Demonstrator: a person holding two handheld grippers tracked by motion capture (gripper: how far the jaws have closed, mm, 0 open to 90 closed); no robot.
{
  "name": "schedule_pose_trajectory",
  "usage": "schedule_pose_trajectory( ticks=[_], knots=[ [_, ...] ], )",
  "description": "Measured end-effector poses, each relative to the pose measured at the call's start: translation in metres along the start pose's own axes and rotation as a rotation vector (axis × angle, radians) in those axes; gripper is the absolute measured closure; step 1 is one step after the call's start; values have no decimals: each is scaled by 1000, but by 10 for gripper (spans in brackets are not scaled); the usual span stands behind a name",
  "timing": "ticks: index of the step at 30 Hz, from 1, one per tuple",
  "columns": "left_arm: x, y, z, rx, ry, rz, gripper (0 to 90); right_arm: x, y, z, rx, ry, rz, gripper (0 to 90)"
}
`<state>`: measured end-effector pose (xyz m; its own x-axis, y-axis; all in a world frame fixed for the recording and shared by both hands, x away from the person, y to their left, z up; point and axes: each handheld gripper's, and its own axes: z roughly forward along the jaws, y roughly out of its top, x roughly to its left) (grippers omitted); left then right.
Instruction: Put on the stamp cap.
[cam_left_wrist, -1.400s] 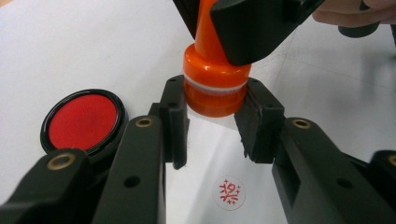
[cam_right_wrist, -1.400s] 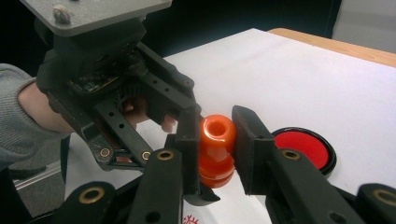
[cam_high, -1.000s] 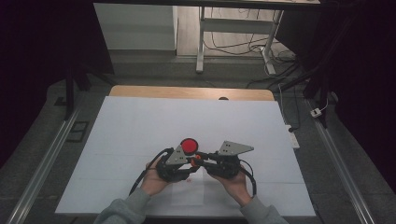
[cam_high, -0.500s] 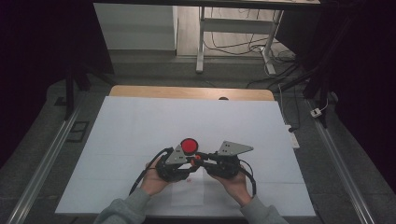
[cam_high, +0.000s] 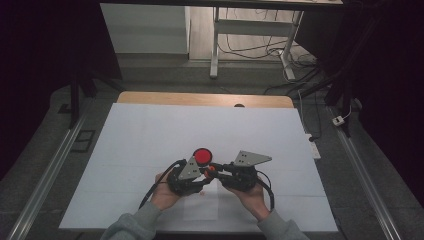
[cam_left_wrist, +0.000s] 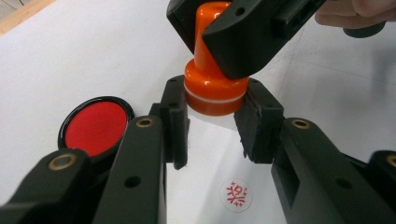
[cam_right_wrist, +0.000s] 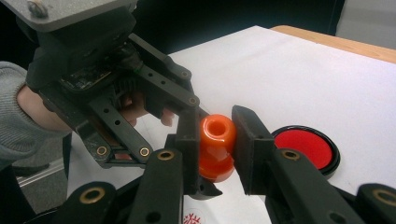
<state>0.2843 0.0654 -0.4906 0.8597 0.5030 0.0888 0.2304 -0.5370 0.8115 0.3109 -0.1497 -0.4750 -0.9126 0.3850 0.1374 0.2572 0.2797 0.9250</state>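
An orange stamp (cam_left_wrist: 212, 91) with a round base hangs just above the white sheet (cam_high: 150, 135). My right gripper (cam_right_wrist: 217, 135) is shut on its handle (cam_right_wrist: 217, 128). My left gripper (cam_left_wrist: 212, 100) has its two pads pressed against the sides of the stamp's base. In the high view both grippers meet tip to tip at the stamp (cam_high: 208, 169), left gripper (cam_high: 201, 173) and right gripper (cam_high: 215, 167). A round red ink pad (cam_high: 202, 156) in a black case lies just beyond them. A red circular print (cam_left_wrist: 236, 195) marks the paper below the stamp.
The white sheet covers most of the wooden table (cam_high: 200, 98). Metal rails (cam_high: 45, 175) run along both sides of the table. The person's hands (cam_high: 165, 195) hold the grippers near the front edge. Bare paper stretches to the left, right and back.
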Motion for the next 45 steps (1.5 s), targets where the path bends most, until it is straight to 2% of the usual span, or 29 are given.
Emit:
schedule_pose_trajectory(
  ticks=[11, 17, 26, 31, 35, 45],
  knots=[
    [-1, 0, -1, -10, 1, -8, 654, 1, 0, 0, -1, 1, -12, 725],
    [-3, 0, 0, 3, 5, -9, 654, 3, 1, 0, 15, -4, -39, 727],
    [0, -1, 1, 19, -20, -30, 653, 2, -4, 3, 14, -4, -36, 726],
    [0, -2, 1, 8, -5, -19, 649, 2, -3, 3, 10, -5, -34, 724],
    [0, -2, 2, 7, -5, -25, 645, 2, -3, 3, 7, -15, -37, 723],
    [3, -3, 3, 8, -5, -46, 576, 3, -3, 2, -1, -21, -37, 722]
  ],
)
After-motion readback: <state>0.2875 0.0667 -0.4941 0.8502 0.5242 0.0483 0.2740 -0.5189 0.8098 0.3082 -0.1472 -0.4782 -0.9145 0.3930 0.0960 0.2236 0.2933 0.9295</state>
